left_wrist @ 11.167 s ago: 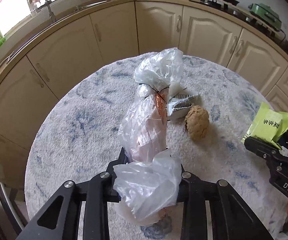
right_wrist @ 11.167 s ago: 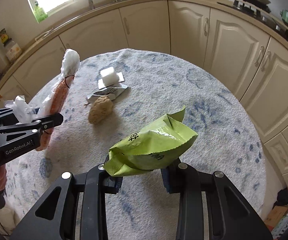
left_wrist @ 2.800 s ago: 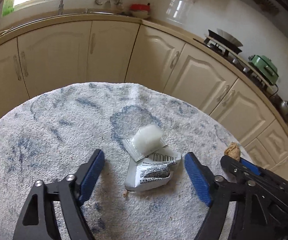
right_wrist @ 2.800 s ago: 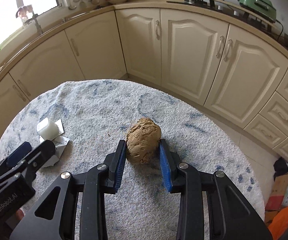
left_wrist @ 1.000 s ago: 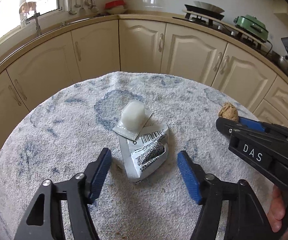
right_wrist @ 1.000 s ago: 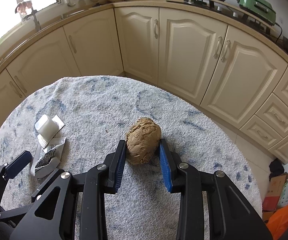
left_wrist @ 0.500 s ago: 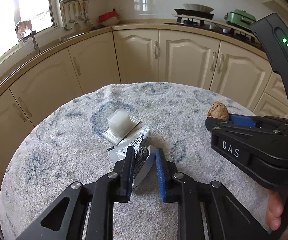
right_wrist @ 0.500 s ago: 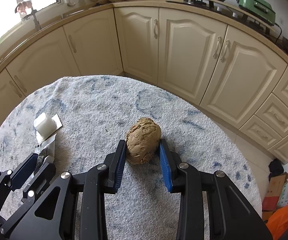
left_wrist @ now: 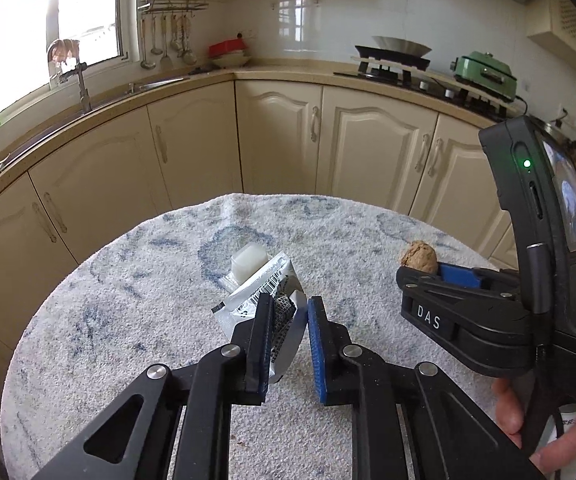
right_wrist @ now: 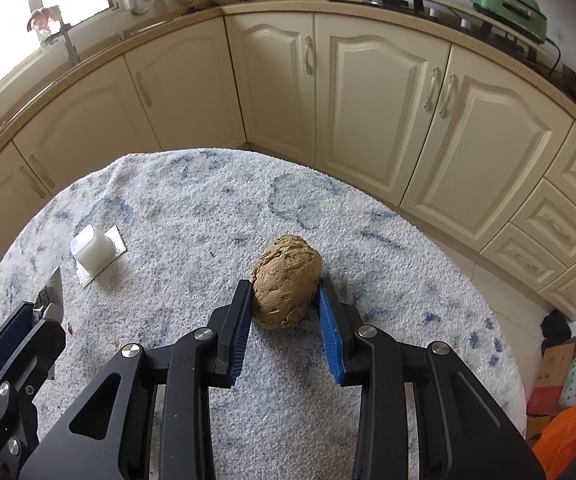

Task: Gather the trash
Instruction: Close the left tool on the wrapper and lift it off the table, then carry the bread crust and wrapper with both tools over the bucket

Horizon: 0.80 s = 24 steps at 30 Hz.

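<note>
Newly lifted crumpled silver wrapper (left_wrist: 259,300), barcode side up

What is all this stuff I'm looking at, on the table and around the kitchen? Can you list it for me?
wrapper: one, silver with a barcode, pinched in the left gripper
white block: one, on a silvery sheet, left part of the table
brown lump: one, rough, between the right gripper's fingers
table: one, round, white and blue fuzzy cover
cabinets: a row, cream, curving behind the table
green cooker: one, on the counter, far right
red bowl: one, counter corner
utensils: several, metal, hanging by the window
left gripper: black, blue pads, shut on the wrapper
right gripper: black, blue pads, shut on the lump
hand: one, holding the right gripper's handle
</note>
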Motion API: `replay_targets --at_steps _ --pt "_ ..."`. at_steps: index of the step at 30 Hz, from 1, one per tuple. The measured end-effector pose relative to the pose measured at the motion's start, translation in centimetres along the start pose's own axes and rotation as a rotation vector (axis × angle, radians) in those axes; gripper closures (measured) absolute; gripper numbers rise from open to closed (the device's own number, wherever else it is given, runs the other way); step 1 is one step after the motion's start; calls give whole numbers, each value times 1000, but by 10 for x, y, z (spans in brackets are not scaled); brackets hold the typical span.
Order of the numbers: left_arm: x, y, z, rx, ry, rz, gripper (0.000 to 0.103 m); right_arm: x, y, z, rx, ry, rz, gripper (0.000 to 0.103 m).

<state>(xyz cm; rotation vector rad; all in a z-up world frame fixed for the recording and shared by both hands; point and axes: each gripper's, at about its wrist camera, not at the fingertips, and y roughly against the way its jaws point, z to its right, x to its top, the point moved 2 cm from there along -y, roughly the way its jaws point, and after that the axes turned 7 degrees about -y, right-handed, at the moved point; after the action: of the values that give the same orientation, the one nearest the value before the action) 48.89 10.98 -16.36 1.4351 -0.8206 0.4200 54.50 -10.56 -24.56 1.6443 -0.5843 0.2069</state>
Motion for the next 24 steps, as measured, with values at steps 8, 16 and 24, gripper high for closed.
replay_targets --at_steps 8,16,24 --pt "-12 24 -1 42 20 32 90 -12 10 -1 23 5 7 70" --pt "-26 49 3 50 45 55 90 -39 47 26 91 -20 67 70" --pt "-34 68 47 31 5 48 90 -64 98 82 97 -73 147 70"
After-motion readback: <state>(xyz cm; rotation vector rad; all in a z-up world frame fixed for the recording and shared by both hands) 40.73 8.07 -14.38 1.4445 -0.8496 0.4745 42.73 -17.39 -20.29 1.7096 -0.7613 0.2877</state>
